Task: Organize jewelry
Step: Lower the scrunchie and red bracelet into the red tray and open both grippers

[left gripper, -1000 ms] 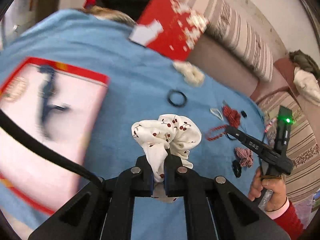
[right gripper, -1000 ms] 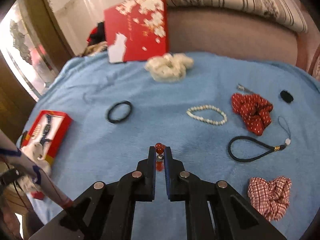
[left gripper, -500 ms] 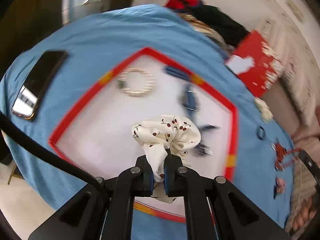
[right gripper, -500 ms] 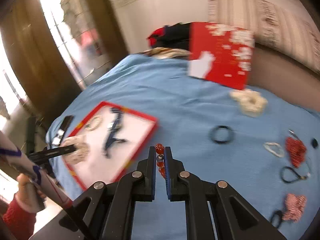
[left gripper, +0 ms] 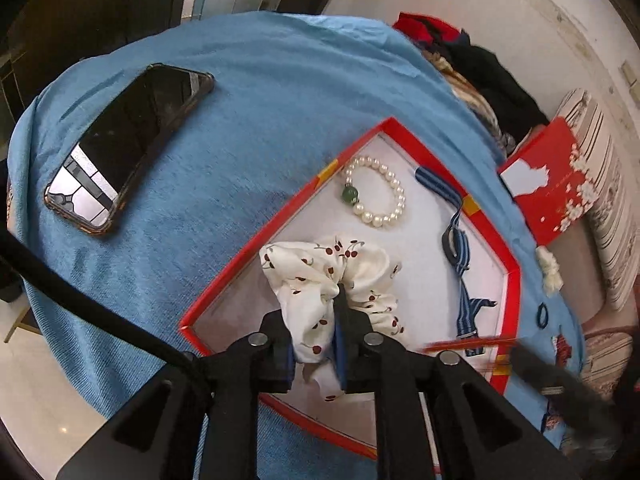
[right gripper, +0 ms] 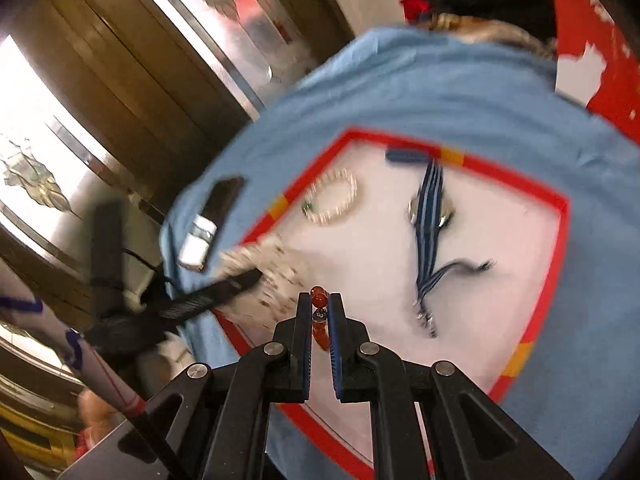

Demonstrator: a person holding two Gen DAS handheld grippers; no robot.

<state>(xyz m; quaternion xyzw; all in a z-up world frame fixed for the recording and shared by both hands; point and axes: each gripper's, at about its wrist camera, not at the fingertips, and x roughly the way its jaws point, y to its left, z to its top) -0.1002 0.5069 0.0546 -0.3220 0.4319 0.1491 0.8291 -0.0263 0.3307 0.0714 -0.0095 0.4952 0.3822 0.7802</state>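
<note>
- Both wrist views have swung off the open blue cloth [left gripper: 248, 128], where loose hair ties and bracelets lay a second ago, and now look down on the red-rimmed tray [left gripper: 280, 224] with its white lining.
- Left wrist view, upper left: a dark phone [left gripper: 128, 148] lies flat on the cloth, apart from the tray.
- Centre: a pearl bracelet [left gripper: 376, 196] with one green bead rests in the tray's upper corner.
- Lower centre: the left gripper [left gripper: 316, 344] has its jaws opening, with the cherry-print scrunchie [left gripper: 320, 272] between them; the fabric bulges over the tray's lining near its left rim, and the pads appear to be still touching it.
- Right of centre: a blue striped strap [left gripper: 460, 248] lies lengthwise in the tray.
- Far right: a red box [left gripper: 552, 184] with white blossoms stands at the cloth's edge.
- Right wrist view, lower centre: the right gripper [right gripper: 320, 312] is closed tight on a red bead bracelet [right gripper: 319, 300], held above the tray's lower part, with the strap to its right and the blurred scrunchie to its left.
</note>
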